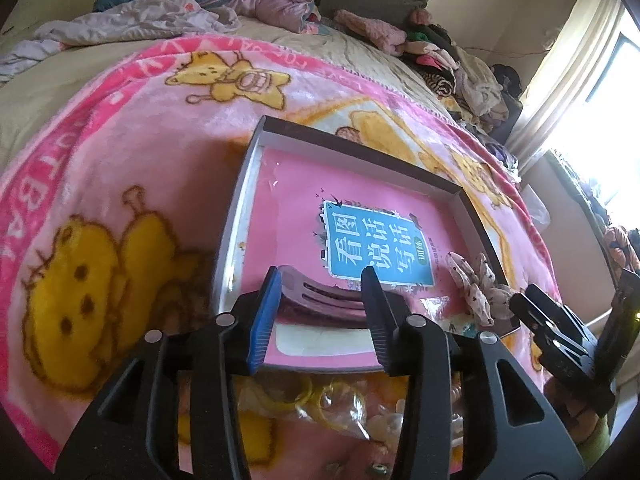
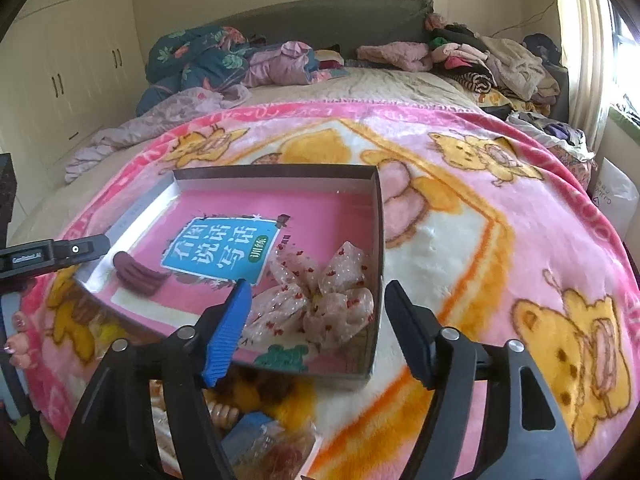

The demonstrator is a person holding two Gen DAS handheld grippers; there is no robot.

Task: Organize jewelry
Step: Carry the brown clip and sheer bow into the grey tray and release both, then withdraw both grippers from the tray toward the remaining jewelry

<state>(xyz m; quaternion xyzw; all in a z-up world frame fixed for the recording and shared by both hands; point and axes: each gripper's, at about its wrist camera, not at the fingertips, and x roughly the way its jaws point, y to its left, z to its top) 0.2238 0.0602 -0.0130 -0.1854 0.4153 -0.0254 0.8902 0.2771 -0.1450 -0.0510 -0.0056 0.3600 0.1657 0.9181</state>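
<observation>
A shallow silver-walled box (image 1: 236,216) lies on a pink cartoon blanket and holds a pink book (image 1: 360,200). A mauve hair clip (image 1: 316,300) rests on the book at the box's near edge, between the fingertips of my left gripper (image 1: 320,280), which is open around it. In the right wrist view the same clip (image 2: 138,278) lies flat, apart from a left finger (image 2: 86,249). A sheer bow (image 2: 316,300) with red dots sits in the box's near right corner (image 2: 378,240). My right gripper (image 2: 318,285) stands open over the bow, not pressing it.
Clear bags of yellow rings and other trinkets (image 1: 320,400) lie on the blanket just in front of the box. Piled clothes (image 2: 480,60) and bedding (image 2: 200,64) fill the far end of the bed. Fingers of a hand (image 2: 18,344) show at the left edge.
</observation>
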